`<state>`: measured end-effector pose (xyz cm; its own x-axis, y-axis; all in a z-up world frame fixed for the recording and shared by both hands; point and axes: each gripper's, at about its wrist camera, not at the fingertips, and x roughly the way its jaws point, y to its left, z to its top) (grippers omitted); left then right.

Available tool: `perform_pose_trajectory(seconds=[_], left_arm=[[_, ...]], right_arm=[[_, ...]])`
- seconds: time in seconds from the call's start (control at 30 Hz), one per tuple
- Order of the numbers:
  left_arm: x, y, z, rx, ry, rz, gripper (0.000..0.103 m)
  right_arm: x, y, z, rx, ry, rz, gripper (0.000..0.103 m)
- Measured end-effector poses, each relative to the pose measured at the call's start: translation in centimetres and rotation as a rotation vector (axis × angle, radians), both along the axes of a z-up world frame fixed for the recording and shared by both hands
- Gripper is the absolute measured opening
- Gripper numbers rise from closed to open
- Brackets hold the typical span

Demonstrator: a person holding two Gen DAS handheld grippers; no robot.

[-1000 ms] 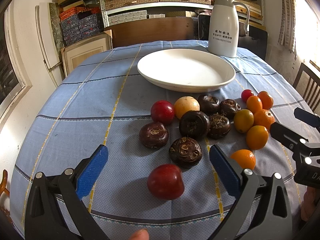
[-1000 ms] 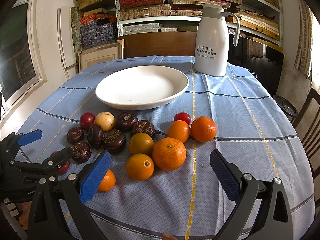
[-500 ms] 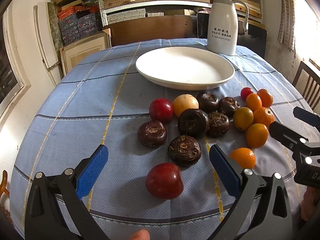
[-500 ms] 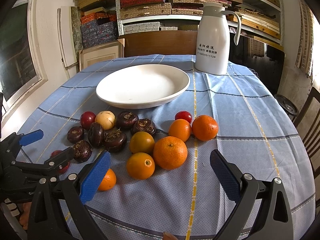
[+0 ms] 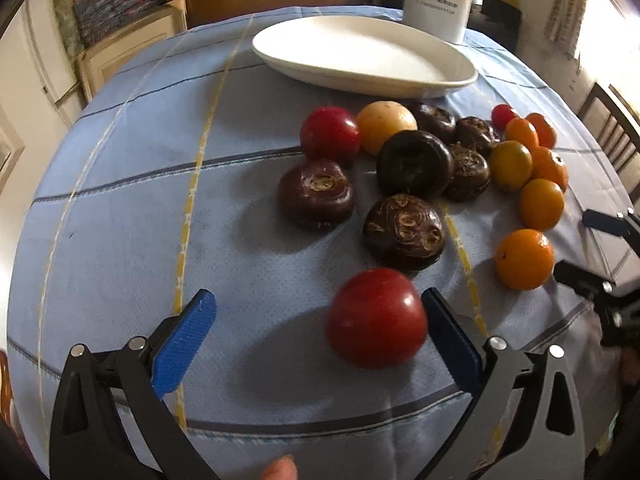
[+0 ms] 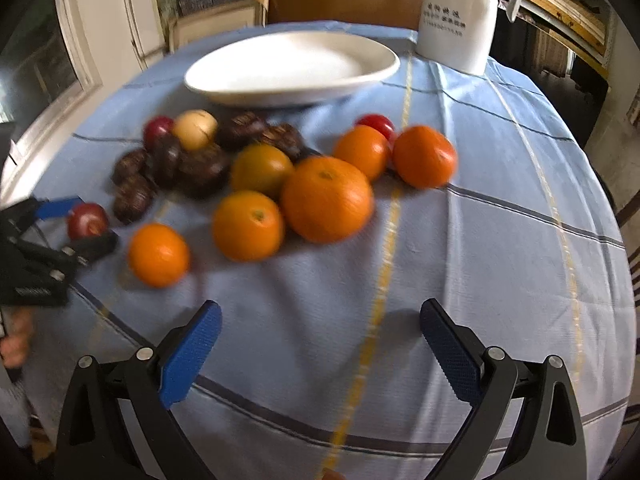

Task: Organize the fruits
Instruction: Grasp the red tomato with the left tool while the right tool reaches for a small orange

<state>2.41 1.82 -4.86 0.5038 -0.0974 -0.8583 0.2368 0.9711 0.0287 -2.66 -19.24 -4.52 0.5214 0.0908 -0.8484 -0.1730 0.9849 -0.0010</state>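
Note:
My left gripper (image 5: pixel 316 328) is open, low over the cloth, with a red plum (image 5: pixel 377 318) between its blue pads, close against the right pad (image 5: pixel 452 340). Behind it lie several dark water chestnuts (image 5: pixel 402 232), another red plum (image 5: pixel 330 135), a yellow fruit (image 5: pixel 386 124) and several oranges (image 5: pixel 524 258). A white plate (image 5: pixel 364 56) stands empty at the back. My right gripper (image 6: pixel 320 344) is open and empty, short of the oranges (image 6: pixel 326 198). The left gripper (image 6: pixel 60 224) shows around the plum (image 6: pixel 87 220) in the right wrist view.
A white thermos jug (image 6: pixel 460 16) stands behind the plate (image 6: pixel 292 68) at the right. The table wears a blue checked cloth (image 6: pixel 480 200). A chair (image 5: pixel 612 136) stands at the right edge. Shelves and boxes fill the back wall.
Both grippers have dropped and moved forward toward the fruit. The near red plum now sits between the left gripper's pads. The oranges are much closer to the right gripper.

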Motion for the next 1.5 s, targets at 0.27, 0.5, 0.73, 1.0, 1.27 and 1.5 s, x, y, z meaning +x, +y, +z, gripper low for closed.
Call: perform_pose_trajectory(seconds=[0.27, 0.5, 0.73, 1.0, 1.27, 1.5], left_arm=[[-0.3, 0.5, -0.3, -0.010, -0.023, -0.091, 0.099], [-0.7, -0.2, 1.1, -0.021, -0.067, -0.108, 0.099], [-2.0, -1.0, 1.1, -0.035, -0.068, -0.178, 0.061], [-2.6, -1.0, 1.3, -0.058, -0.081, -0.184, 0.040], [-2.7, -0.3, 1.3, -0.117, -0.077, -0.171, 0.040], [-2.6, -0.1, 1.2, -0.126, -0.074, -0.171, 0.040]], right_arm=[[-0.9, -0.9, 0.0, -0.001, -0.012, 0.069, 0.100], [0.1, -1.8, 0.3, 0.043, -0.020, 0.067, 0.100], [0.0, -3.3, 0.8, 0.157, -0.056, 0.060, 0.086], [0.0, -3.0, 1.0, 0.152, -0.079, 0.076, 0.047], [0.2, -1.9, 1.1, 0.233, -0.063, 0.104, 0.043], [1.0, -0.9, 1.1, 0.298, -0.052, 0.107, 0.043]])
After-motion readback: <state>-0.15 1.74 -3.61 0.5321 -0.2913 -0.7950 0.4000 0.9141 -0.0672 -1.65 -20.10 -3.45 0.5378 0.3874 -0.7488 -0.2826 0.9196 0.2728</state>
